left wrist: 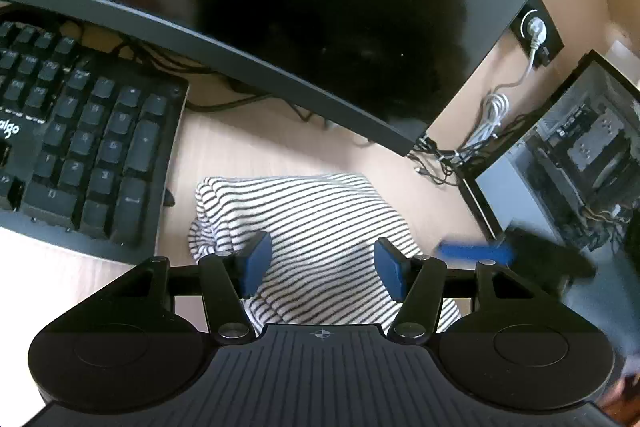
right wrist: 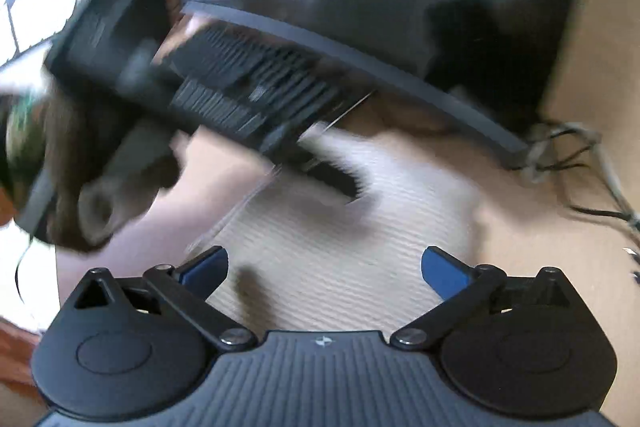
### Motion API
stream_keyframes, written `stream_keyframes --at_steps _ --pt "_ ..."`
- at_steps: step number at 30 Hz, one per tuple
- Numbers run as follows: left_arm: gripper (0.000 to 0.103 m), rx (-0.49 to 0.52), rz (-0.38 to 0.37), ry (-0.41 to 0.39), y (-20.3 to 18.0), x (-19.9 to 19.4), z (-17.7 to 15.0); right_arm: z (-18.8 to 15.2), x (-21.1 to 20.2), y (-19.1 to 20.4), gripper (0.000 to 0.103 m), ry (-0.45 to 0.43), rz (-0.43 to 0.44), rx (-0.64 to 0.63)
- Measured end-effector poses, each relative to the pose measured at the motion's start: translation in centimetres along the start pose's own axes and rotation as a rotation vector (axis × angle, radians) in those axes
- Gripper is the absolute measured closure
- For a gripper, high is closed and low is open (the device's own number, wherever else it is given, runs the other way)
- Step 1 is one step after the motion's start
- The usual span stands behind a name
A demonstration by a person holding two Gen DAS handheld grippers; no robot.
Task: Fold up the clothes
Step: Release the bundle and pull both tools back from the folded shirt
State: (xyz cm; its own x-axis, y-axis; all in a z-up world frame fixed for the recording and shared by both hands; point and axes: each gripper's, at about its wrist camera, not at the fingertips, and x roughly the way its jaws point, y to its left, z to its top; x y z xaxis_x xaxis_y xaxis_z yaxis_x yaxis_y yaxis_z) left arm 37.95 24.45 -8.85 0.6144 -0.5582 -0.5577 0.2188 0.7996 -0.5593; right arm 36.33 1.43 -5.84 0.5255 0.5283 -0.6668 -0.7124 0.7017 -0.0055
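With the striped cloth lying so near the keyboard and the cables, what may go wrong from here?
1. The striped cloth lies close beside the keyboard; a wide fold might drag over its keys.
2. Loose cables lie behind the cloth under the monitor; a finger or the cloth's edge may catch them.
3. Both the left gripper and the right gripper are open, so the bundled cloth may loosen.

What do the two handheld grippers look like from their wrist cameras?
Both match: the left gripper and right gripper have blue pads on black linkage arms with silver pivot screws, a ribbed dark base between two round black discs, and a small crosshair mark. No sleeves or gripper cables are visible.
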Motion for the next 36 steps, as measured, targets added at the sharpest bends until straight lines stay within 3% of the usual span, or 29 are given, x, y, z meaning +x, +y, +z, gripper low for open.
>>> stream_keyframes --at_steps 5,8,11,15,20,25,29,32,34,36 --pt "0.041 -0.001 -0.015 0.000 0.5 -0.3 -0.2 1.9 0.4 -5.6 0.000 -0.007 -0.161 0.173" --pt "0.041 0.003 -0.018 0.003 0.4 0.0 -0.2 0.9 2.0 -6.0 0.000 0.037 -0.167 0.253" --pt "0.041 0.014 -0.012 0.005 0.5 0.1 -0.1 0.2 4.6 -4.7 0.000 0.105 -0.200 0.252" --pt "0.041 0.019 -0.013 -0.001 0.7 0.2 -0.3 0.2 5.2 -3.9 0.000 0.119 -0.208 0.249" --pt "0.041 0.038 0.005 -0.003 0.4 0.1 -0.5 0.2 3.3 -3.6 0.000 0.090 -0.241 0.277" --pt "0.041 0.054 0.017 -0.015 0.1 0.3 -0.9 -1.7 4.4 -2.3 0.000 0.103 -0.322 0.248" --pt "0.041 0.103 0.086 -0.025 -1.3 0.5 -1.3 -1.4 4.7 -1.9 0.000 0.095 -0.345 0.232" --pt "0.032 0.156 0.131 -0.055 -2.8 0.4 -1.8 -1.4 3.3 -3.0 0.000 0.089 -0.299 0.315" --pt "0.016 0.173 0.149 -0.073 -3.9 0.0 -2.0 -1.9 1.4 -3.7 0.000 0.061 -0.296 0.387" --pt "0.007 0.192 0.178 -0.101 -5.5 -0.7 -2.2 -2.5 -0.7 -4.1 0.000 0.028 -0.303 0.437"
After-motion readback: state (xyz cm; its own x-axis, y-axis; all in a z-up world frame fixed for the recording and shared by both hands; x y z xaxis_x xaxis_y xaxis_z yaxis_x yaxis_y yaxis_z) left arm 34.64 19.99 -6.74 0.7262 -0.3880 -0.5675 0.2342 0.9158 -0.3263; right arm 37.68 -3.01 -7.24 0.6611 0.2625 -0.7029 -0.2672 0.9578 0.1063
